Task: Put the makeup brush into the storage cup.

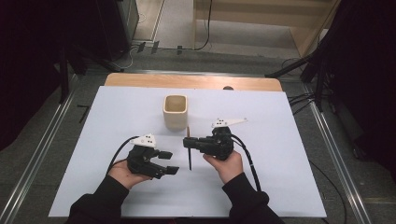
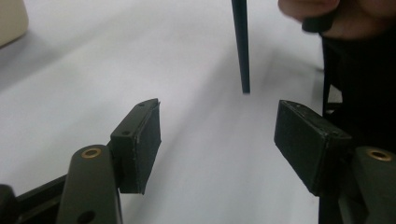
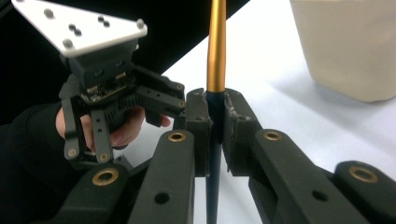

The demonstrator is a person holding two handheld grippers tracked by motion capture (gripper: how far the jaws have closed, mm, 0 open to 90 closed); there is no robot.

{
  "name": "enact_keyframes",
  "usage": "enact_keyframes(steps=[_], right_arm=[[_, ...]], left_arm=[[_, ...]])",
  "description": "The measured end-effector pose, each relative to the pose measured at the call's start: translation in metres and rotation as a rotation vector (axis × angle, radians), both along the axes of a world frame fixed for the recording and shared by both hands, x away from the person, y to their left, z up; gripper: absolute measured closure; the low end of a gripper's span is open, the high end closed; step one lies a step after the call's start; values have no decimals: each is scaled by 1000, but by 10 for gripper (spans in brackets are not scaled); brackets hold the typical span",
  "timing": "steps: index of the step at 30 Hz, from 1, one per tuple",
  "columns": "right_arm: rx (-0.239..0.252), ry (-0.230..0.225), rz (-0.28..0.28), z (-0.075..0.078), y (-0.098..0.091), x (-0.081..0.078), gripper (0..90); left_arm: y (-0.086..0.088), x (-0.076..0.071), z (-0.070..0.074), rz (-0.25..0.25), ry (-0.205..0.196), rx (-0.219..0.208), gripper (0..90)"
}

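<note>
A slim pen (image 1: 189,158) with a gold upper part (image 3: 216,46) and a dark lower shaft (image 2: 243,46) stands almost upright, tip down on the white table. My right gripper (image 1: 187,142) is shut on the dark shaft just below the gold section, both pads (image 3: 198,116) pressing it. My left gripper (image 1: 170,162) sits to the pen's left, open, with nothing between its pads (image 2: 144,140); the pen's tip stands a little beyond its jaws. A beige square cup (image 1: 175,112) stands upright behind both grippers, close to the pen in the right gripper view (image 3: 345,46).
White sheet (image 1: 116,116) covers the tabletop, with a wooden edge (image 1: 187,81) at the far side. Cables trail from both grippers toward the person's sleeves. Floor rails run along both sides of the table.
</note>
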State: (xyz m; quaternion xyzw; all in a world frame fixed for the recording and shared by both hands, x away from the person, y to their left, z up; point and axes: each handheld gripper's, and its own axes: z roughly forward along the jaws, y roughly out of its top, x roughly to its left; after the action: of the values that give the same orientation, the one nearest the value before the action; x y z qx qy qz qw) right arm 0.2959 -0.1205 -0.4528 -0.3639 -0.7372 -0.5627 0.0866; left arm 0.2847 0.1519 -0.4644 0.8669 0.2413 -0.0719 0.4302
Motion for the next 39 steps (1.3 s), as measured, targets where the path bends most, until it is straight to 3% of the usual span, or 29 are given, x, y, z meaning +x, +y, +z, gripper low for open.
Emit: enact_keyframes(steps=[8, 26, 39], right_arm=[[-20, -20, 0, 6, 1, 7, 829], [-51, -42, -9, 13, 2, 19, 829], [-63, -61, -25, 25, 0, 30, 829]], left_arm=[[2, -4, -2, -19, -48, 49, 294], [15, -9, -3, -22, -114, 91, 261], [23, -10, -4, -9, -122, 95, 242]])
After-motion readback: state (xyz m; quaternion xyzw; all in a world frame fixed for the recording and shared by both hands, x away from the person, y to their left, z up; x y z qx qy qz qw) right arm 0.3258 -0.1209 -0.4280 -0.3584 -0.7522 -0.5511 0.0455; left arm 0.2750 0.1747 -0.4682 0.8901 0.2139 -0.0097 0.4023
